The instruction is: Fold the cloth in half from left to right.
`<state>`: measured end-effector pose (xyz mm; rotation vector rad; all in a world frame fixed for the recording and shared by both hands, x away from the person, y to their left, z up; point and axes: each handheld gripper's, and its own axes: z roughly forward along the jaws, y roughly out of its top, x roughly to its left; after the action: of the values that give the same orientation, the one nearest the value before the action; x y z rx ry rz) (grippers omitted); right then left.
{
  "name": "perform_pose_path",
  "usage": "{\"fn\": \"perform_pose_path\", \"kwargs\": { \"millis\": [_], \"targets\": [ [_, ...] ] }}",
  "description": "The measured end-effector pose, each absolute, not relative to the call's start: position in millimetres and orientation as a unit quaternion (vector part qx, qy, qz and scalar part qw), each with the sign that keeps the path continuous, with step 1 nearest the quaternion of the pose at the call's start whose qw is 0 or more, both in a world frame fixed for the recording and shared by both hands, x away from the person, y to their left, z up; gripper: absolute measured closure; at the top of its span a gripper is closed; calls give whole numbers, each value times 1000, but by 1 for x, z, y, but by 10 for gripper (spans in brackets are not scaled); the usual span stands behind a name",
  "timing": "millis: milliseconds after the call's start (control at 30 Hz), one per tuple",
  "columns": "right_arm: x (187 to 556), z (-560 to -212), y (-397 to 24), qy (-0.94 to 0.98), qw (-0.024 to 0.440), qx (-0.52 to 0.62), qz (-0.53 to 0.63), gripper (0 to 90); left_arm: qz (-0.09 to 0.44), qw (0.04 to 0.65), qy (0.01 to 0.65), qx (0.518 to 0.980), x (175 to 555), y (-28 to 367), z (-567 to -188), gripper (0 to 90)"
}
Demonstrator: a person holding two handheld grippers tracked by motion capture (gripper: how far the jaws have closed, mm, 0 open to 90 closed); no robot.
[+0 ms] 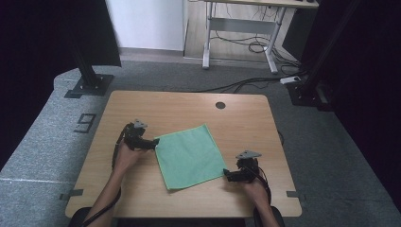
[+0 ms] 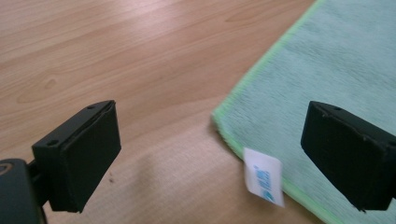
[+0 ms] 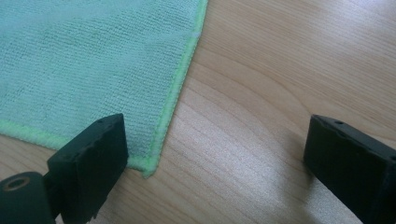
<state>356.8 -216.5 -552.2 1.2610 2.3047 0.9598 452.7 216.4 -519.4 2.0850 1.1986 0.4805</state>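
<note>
Your left gripper [image 2: 210, 154] and right gripper [image 3: 215, 163], jaws spread, each straddle 1 corner of the fuzzy green cloth [image 1: 189, 155]; its white tag [image 2: 264, 176] is blurred, unreadable.

The worktop [image 1: 142, 106] is bare wood on almost all sides, so a hand can pass freely along the far edge, along the near edge and down both sides. The only thing lying on it is the green cloth [image 1: 189, 156], flat in the middle, and it is low enough that a gripper can travel over it. The left gripper [image 1: 153, 143] stands at the cloth's left corner and the right gripper [image 1: 228, 175] at its right corner; each blocks the way there. Both have wide gaps between their jaws. A white label [image 2: 264, 176] sticks out at the cloth's edge. A small dark hole [image 1: 220, 105] sits near the far edge.
</note>
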Motion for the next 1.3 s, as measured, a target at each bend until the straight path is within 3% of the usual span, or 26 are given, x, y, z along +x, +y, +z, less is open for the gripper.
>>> {"fn": "perform_pose_path", "kwargs": {
  "millis": [433, 1300],
  "targets": [
    [357, -553, -217, 812, 173, 443, 340, 60, 177, 320, 486, 794, 477, 217, -537, 50],
    [353, -547, -212, 819, 167, 428, 343, 79, 186, 310, 496, 790, 479, 223, -548, 41]
  ]
}}
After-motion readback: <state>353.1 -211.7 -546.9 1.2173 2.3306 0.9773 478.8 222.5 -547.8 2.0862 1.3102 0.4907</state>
